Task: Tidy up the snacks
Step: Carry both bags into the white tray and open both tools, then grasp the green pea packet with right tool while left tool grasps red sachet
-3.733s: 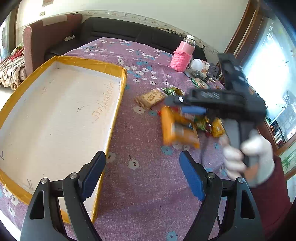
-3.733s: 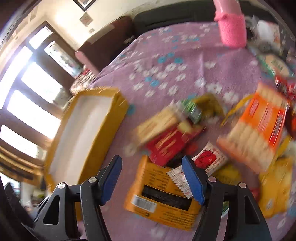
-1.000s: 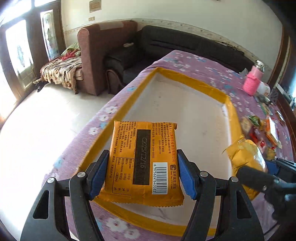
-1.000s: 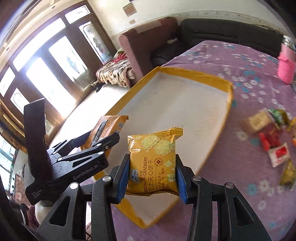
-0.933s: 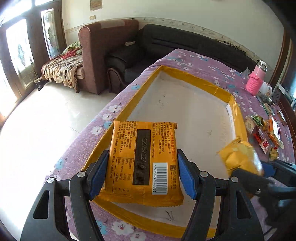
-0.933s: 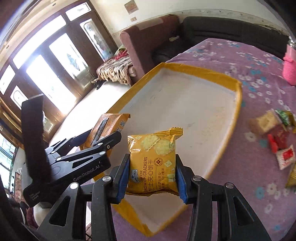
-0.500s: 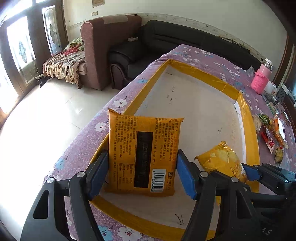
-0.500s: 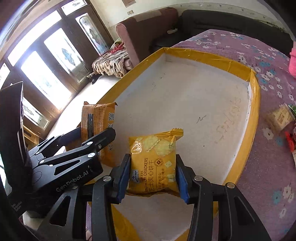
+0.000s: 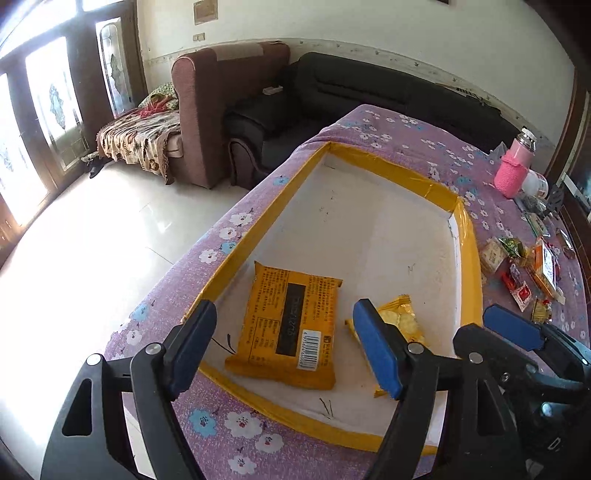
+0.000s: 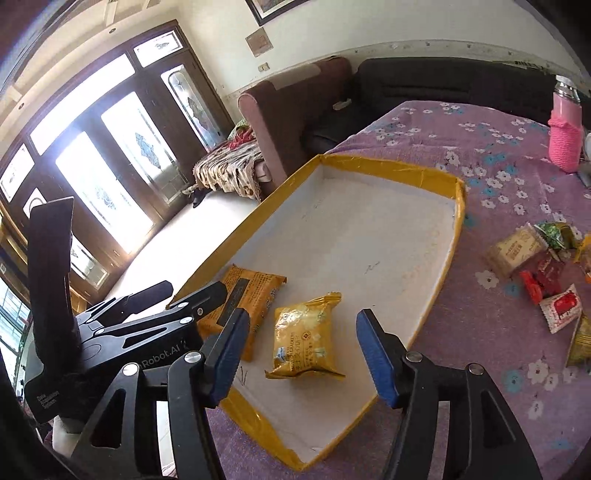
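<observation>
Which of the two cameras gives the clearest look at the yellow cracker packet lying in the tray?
The right wrist view: the yellow cracker packet lies whole and unobstructed in the tray. In the left wrist view, a blue pad of the left gripper hides much of the packet.

A cream wall (image 9: 369, 26) runs behind a black sofa (image 9: 369, 92); beside it stands a maroon armchair (image 9: 221, 96) with a patterned throw (image 9: 140, 136) spread over a seat at its side; tall dark-framed glass doors (image 10: 110, 166) let in bright daylight, which glares off the pale tiled floor (image 9: 74, 258); a framed picture (image 10: 273, 5) hangs high on the wall
</observation>
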Tool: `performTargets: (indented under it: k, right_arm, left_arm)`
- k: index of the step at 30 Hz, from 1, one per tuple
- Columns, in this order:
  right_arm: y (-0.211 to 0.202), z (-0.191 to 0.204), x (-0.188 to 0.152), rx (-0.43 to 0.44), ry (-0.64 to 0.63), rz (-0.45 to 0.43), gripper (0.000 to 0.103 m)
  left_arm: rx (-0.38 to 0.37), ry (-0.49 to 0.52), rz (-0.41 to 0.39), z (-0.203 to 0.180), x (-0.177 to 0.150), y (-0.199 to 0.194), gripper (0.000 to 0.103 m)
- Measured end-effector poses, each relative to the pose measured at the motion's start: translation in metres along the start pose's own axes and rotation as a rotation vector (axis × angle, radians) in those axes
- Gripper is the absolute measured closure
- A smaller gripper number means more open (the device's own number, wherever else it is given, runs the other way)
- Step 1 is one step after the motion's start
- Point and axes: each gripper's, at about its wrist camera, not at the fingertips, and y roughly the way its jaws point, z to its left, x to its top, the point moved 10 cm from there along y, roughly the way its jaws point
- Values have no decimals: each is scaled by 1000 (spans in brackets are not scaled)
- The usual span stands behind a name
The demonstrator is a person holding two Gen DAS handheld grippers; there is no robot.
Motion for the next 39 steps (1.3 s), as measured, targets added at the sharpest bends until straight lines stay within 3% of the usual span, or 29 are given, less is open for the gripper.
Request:
performTargets:
  k: [10,18,21,24,29,34,35,37,39]
  right_arm:
    - [-64,-100,-5,-69,174,-90,39]
    - [-140,-238,-25,-250,389,-180,34]
    - [-153,-271,-33,-269,450,-186,34]
    - [-146,-278,-37,-261,459,-164,31]
    - [-94,-269,-33,-268,385,-62,29]
    - [-54,-259,-34,-314,318,-9,30]
    - [-53,-260,-34,-320,311,-11,33]
    - [-48,-260,-36,-315,305,-21,60]
    - [-48,-261,-37,-278,309,-45,63]
  left_arm:
    - [-71,105,-2,-60,-10,-22,26]
    - [-256,142,21,-119,-21,-37,26]
    - [-300,149,42,-140,-28,-35,26]
    - [-324,171,67,-158,-36,-31,26]
    - [-352,214,93,-180,-45,-28,26]
    - [-384,244,86,-197,-30,-28,26]
    - [-386,253,81,-201,-26,-27,26]
    - [-398,270,83,-212,-20,-22,26]
    - [-409,290,88,-225,-16,-17,26]
